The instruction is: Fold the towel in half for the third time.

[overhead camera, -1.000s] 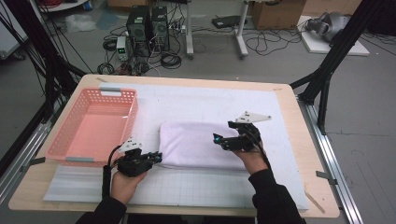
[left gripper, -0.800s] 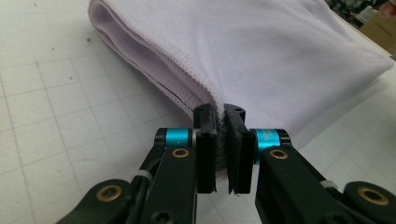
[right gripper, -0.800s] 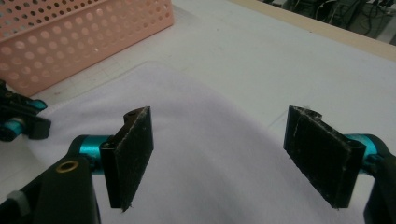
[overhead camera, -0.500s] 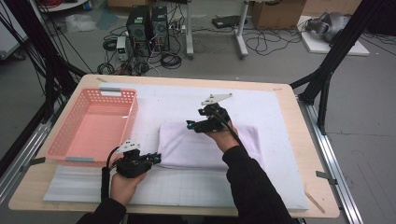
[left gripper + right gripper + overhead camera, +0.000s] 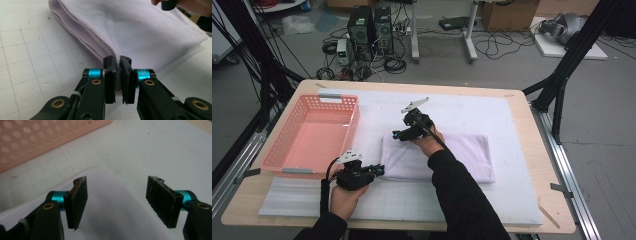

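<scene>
The folded pale-lilac fleece towel (image 5: 437, 157) lay on the white gridded mat covering the counter (image 5: 532, 200), beside the pink perforated plastic basket (image 5: 312, 135). The left claw (image 5: 117, 77) was clenched on its near-left corner, apparently anchoring it. The right claw (image 5: 117, 202) hung released over the far-left corner, jaws wide apart, seemingly placed to take a matching hold.
</scene>
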`<state>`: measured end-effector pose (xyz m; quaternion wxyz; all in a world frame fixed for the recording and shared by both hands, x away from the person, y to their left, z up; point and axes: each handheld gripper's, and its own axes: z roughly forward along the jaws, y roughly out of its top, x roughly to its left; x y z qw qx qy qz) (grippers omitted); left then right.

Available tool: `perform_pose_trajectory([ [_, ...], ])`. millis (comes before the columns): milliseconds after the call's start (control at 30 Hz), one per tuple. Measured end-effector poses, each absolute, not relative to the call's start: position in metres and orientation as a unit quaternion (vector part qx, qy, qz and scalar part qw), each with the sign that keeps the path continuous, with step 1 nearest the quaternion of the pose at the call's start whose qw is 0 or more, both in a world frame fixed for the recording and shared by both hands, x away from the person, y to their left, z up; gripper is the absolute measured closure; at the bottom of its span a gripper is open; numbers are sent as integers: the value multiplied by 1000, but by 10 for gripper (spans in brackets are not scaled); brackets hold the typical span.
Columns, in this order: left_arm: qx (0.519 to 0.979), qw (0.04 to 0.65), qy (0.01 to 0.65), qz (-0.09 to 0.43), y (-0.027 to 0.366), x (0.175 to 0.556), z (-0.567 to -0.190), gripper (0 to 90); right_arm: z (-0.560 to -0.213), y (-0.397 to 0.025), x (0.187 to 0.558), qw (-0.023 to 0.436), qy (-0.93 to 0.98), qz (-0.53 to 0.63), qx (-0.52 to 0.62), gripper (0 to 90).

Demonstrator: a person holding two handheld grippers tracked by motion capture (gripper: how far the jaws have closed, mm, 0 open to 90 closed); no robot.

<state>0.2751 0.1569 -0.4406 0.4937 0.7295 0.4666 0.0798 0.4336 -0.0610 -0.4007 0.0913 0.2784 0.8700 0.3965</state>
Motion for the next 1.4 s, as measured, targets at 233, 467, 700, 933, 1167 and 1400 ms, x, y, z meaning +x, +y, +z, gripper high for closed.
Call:
perform_pose_trajectory([
  [233,729,485,479,74,157,276,-443,829,-419,-30,437,77,887,374,259,401],
  [467,730,477,486,66,158,277,-446,829,-432,-15,439,68,899,349,257,430],
  [700,730,471,491,63,158,278,-448,829,-433,-14,440,81,903,342,247,534],
  [933,731,469,492,60,160,280,-448,831,-430,-11,436,87,909,335,231,835],
  [1167,727,475,492,59,163,279,-443,832,-429,-8,433,89,905,344,233,849],
  [1400,719,495,481,81,167,274,-424,831,-421,-12,435,70,884,393,243,850],
])
